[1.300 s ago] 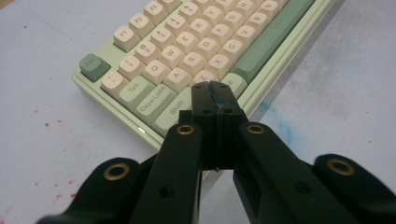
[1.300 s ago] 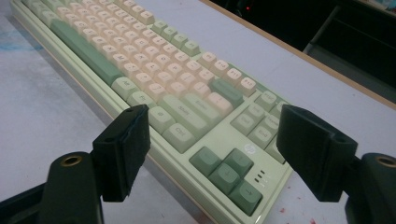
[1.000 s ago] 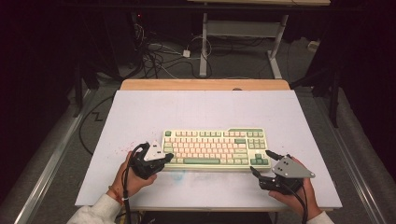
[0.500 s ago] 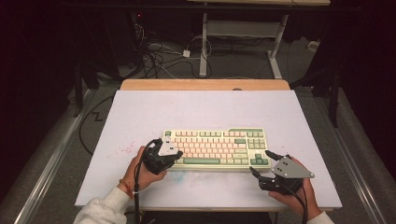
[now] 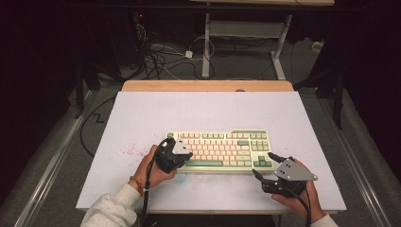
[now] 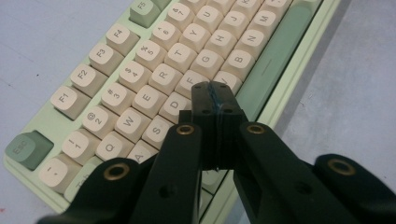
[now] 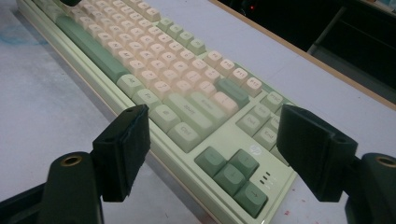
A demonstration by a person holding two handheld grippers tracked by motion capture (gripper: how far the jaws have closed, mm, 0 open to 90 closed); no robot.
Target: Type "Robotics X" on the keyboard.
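While it lies flat on the white bench (image 5: 142, 118), toward the near edge and a little right of centre, the keyboard (image 5: 222, 149) shows a pale green case, cream letter keys and darker green keys at the corners and along the space bar (image 6: 275, 56). It looks like a rigid, fairly weighty slab that would not flex, though the keycaps are probably loose enough to pop off if pinched or dragged, so I would judge the case edge or the short ends the safer places to take hold, not the keys.

The left gripper (image 6: 212, 88) has its jaws pressed together, nothing between them, with the tips poised over the letter rows near the D and F keys; whether they touch a key cannot be told. The right gripper (image 7: 210, 140) is spread wide, its jaws standing just off the near right corner of the keyboard by the arrow keys (image 7: 233, 175), holding nothing.

Faint red specks (image 5: 127, 151) mark the bench left of the keyboard.
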